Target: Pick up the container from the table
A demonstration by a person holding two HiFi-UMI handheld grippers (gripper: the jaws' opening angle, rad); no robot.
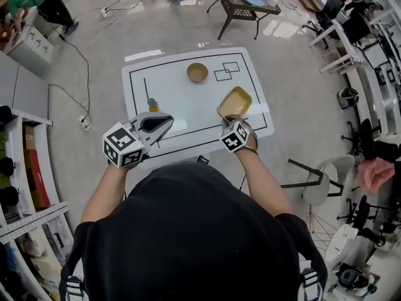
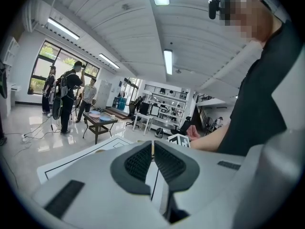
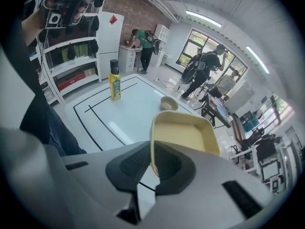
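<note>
- Pinching the near rim of the container (image 3: pixel 183 132) in the right gripper (image 3: pixel 152 146), jaws narrow, pads pressing on either side of the yellow wall.
- Holding that container tilted at 3 o'clock from the middle of the table (image 1: pixel 188 115) in the head view, apparently clear of the surface, though not showing plainly whether the far edge is off it.
- Hanging the left gripper (image 2: pixel 153 144) at 8 o'clock by the table's near edge, jaws pressed together on nothing.
- Standing well apart from the container: a bowl (image 1: pixel 197 72) at 12 o'clock and an oil bottle (image 1: pixel 152 104) at 9 o'clock.
- Judging the step in hand as the lift itself, with the grasp already made.
- Calling next for a steady straight rise and a firm pinch, a one-rim hold probably risking swing or slip.
</note>
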